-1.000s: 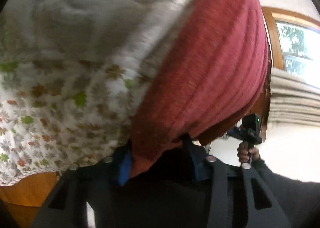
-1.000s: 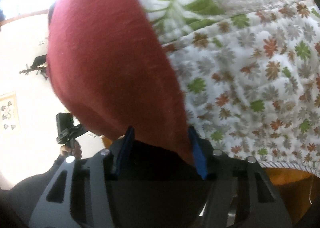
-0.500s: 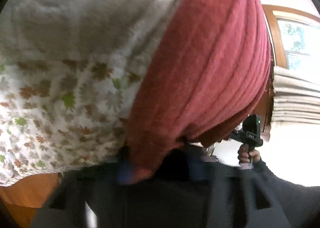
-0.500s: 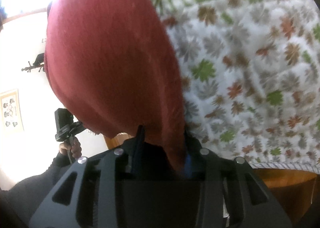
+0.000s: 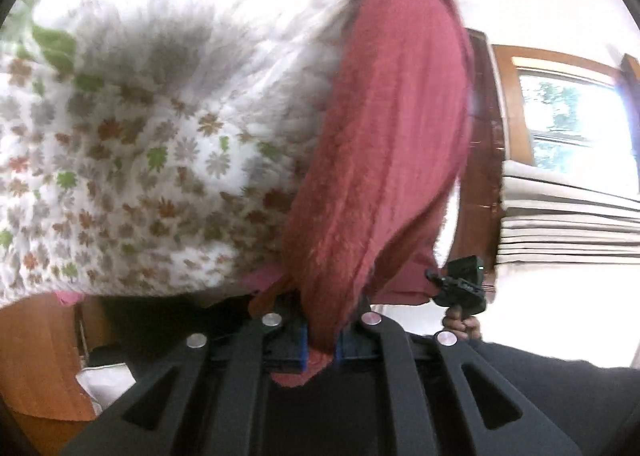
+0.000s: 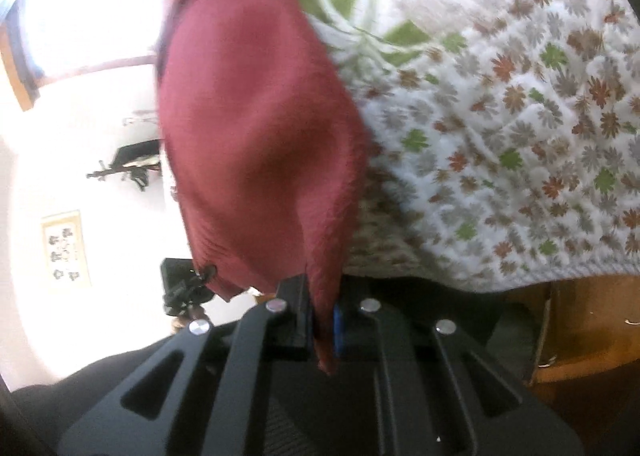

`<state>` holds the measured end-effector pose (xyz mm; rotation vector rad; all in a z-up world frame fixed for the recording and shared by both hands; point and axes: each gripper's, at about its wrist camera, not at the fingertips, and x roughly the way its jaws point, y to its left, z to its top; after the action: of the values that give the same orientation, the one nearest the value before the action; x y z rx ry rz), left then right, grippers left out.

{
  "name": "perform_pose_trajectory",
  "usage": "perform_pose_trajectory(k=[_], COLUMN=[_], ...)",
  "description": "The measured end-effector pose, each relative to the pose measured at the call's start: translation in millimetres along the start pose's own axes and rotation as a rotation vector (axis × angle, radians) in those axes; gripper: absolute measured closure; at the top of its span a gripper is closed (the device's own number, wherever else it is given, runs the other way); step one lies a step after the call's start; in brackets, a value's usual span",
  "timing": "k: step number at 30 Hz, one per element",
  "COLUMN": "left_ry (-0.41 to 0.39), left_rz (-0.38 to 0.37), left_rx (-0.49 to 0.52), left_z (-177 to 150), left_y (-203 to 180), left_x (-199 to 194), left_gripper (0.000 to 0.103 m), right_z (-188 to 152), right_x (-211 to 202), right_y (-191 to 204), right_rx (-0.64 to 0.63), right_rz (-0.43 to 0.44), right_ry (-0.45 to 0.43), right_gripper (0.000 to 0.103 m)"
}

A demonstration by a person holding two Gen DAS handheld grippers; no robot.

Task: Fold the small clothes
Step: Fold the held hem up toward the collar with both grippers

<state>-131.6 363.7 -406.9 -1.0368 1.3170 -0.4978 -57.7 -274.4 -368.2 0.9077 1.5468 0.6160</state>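
Maroon cloth point(image 5: 384, 160) hangs stretched, lifted above floral bedspread point(image 5: 132, 160).

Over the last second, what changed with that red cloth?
Both grippers closed: the left gripper and right gripper had wide jaws a second ago and now pinch the red cloth tightly. The cloth hangs narrower and more bunched. The flowered quilt stays behind it.

Daylight from the window point(image 5: 576, 124) blows walls white (fisheye-bent edges), and the bedspread point(image 6: 520, 116) smears with blur.
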Motion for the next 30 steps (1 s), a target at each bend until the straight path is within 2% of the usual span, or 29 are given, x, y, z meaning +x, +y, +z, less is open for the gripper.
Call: perform_pose_trajectory(k=[6,9,16,18,21,27,30], left_ry=[-0.076,-0.148,-0.281,-0.311,-0.343,-0.342,-0.336], left_rz=[-0.106,-0.185,-0.35,-0.38,-0.404,-0.356,-0.316], left_rx=[0.036,0.019,-0.062,-0.113,-0.185,-0.314,-0.354], left_z=[1.5,8.8,55.3,67.4,101.1,153.5,169.1], left_y=[-30.3,-44.8,-70.1,-82.1,-78.5,-59.7,-48.8], left_x=[-44.2,-69.1,-97.9,-89.5,-84.1,-45.5,-34.5], left_gripper=[0.095,0.095,0.095,0.095,0.095,0.095,0.094], right_z=[9.3,21.2,70.2,86.0,113.4,163.4,185.0], right_x=[-31.1,-44.7,-61.5,-61.3,-60.0,-28.3,-14.1], right_y=[32.2,53.9,79.1,84.0,86.4,72.7,62.9], right_rx=[-0.023,-0.043,-0.047,-0.038,-0.024,0.044,0.08], right_rz=[0.138,0.21,0.302,0.308,0.291,0.172,0.117], right_ry=[-0.079,-0.126,-0.226,-0.248,-0.263,-0.217,-0.193], right_gripper=[0.097,0.097,0.097,0.097,0.097,0.097,0.097])
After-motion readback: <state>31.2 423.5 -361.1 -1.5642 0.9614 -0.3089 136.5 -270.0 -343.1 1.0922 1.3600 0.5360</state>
